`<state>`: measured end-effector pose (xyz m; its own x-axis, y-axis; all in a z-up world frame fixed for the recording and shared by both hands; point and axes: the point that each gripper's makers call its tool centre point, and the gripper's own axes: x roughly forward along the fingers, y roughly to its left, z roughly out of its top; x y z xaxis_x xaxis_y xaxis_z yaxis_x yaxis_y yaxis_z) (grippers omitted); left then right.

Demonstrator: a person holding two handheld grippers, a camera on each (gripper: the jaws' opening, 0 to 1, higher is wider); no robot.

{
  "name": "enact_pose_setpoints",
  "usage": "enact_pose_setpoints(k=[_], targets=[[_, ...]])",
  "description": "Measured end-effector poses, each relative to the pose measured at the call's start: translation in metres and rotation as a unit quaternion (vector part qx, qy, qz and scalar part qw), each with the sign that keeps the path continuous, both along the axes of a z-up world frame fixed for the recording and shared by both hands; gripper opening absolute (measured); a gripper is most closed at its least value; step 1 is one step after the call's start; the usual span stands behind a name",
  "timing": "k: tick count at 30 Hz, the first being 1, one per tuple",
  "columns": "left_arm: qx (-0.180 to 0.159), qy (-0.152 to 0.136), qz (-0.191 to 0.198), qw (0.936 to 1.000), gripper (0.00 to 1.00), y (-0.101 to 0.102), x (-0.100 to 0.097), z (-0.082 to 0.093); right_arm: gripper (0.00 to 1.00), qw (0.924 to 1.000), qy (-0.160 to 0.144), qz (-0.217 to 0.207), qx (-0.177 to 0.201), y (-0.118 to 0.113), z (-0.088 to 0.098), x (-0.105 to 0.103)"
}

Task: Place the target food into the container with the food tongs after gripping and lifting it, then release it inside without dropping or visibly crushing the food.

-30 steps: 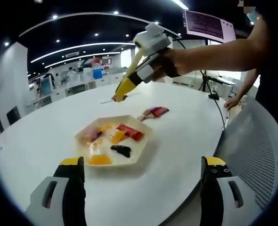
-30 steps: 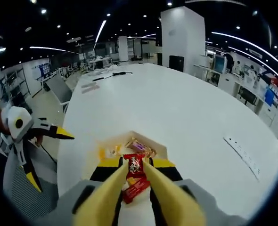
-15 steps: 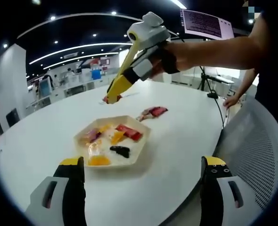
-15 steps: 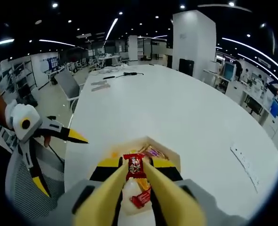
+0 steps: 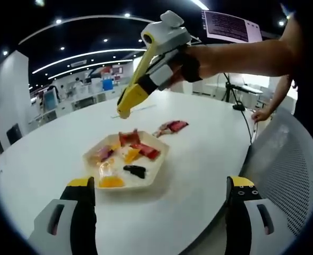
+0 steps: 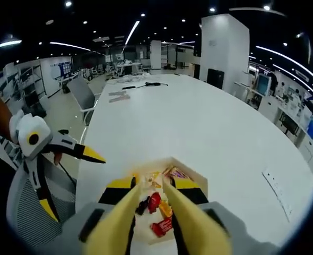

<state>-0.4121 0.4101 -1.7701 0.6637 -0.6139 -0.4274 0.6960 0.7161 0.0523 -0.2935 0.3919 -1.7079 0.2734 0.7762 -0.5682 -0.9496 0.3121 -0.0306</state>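
A white hexagonal tray (image 5: 157, 175) on the white round table holds several wrapped snacks, among them orange, black and red ones. A red packet (image 5: 129, 137) rests at the tray's far side, just below the yellow tongs of my right gripper (image 5: 123, 112), which hover above it holding nothing. In the right gripper view the tongs (image 6: 151, 184) stand slightly apart over the tray (image 6: 194, 173), with red snacks (image 6: 154, 202) visible beneath. My left gripper (image 5: 161, 183) stays wide open at the near table edge, with nothing between its fingers.
A second red packet (image 5: 173, 126) lies on the table beyond the tray. A mesh chair (image 5: 292, 164) stands at the right of the table. The left gripper (image 6: 71, 183) shows beside the table's left edge, above a chair (image 6: 18, 212). Cables (image 6: 138, 85) lie far across the table.
The red packet has left the tongs and now lies in the tray. The right gripper swung from beyond the tray to above it. My left gripper has not moved.
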Motion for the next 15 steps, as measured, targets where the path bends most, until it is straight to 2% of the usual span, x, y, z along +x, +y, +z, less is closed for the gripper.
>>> enact_pose_setpoints(k=[5, 15], targets=[[0.001, -0.001, -0.001, 1.0, 0.99, 0.0, 0.0, 0.0, 0.26, 0.9999, -0.002, 0.0, 0.014, -0.004, 0.008, 0.002], [0.001, 0.0, -0.006, 1.0, 0.99, -0.002, -0.001, 0.0, 0.28, 0.9996, -0.02, 0.007, 0.017, -0.02, 0.017, 0.007]])
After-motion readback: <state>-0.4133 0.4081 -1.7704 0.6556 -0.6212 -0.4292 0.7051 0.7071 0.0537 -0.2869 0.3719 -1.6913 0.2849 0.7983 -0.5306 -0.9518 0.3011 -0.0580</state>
